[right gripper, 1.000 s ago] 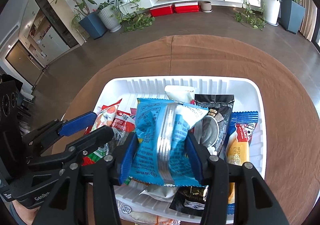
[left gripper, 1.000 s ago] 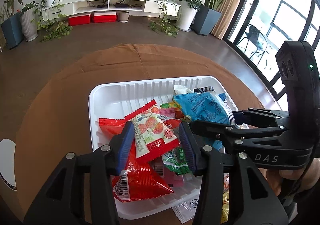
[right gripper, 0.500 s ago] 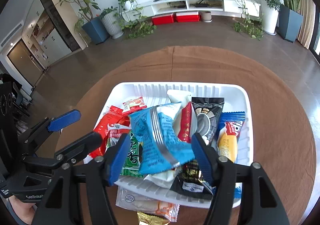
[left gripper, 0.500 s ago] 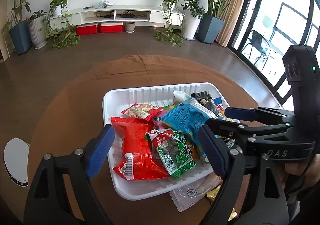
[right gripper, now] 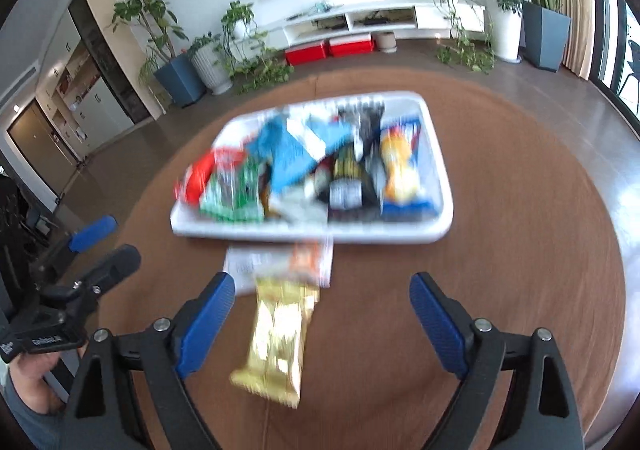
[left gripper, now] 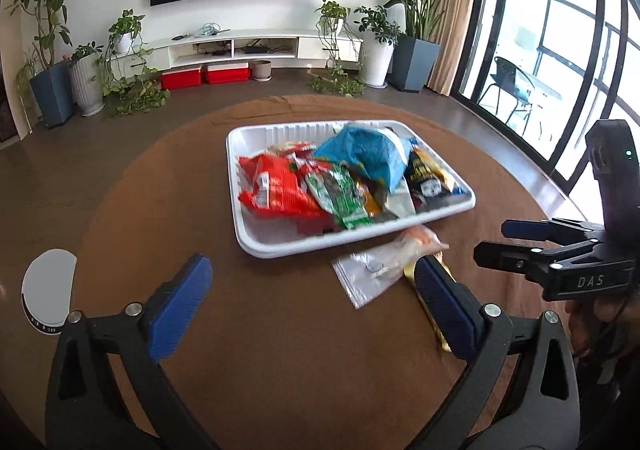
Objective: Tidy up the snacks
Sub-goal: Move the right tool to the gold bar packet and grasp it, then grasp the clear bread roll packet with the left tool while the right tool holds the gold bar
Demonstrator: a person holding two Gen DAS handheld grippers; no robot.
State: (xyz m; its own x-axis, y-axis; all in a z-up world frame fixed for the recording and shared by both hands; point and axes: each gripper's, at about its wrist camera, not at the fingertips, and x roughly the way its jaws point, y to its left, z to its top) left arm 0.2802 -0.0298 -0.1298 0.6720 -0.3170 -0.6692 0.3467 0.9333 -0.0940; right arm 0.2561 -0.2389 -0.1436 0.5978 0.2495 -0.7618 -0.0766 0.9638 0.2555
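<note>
Both grippers have drawn back from the white ribbed plastic tray point(left gripper: 256, 246), leaving the blue crinkled packet point(left gripper: 368, 154) and red packet point(left gripper: 276, 190) inside. Left gripper point(left gripper: 308, 302) and right gripper point(right gripper: 322, 318) are opening, nothing between their jaws. A gold wrapper point(right gripper: 276, 338), blurred, lies on the brown round table point(left gripper: 280, 350) beside a clear sachet point(left gripper: 372, 266).

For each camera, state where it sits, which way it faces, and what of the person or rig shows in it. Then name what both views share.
Left wrist: on the left gripper, looking forward and down at the white tray; right gripper and a hand at right.
Right wrist: on the right gripper, jaws opening, facing the gold packet; left gripper at left.
Shared: tray, clear packet, brown table.
</note>
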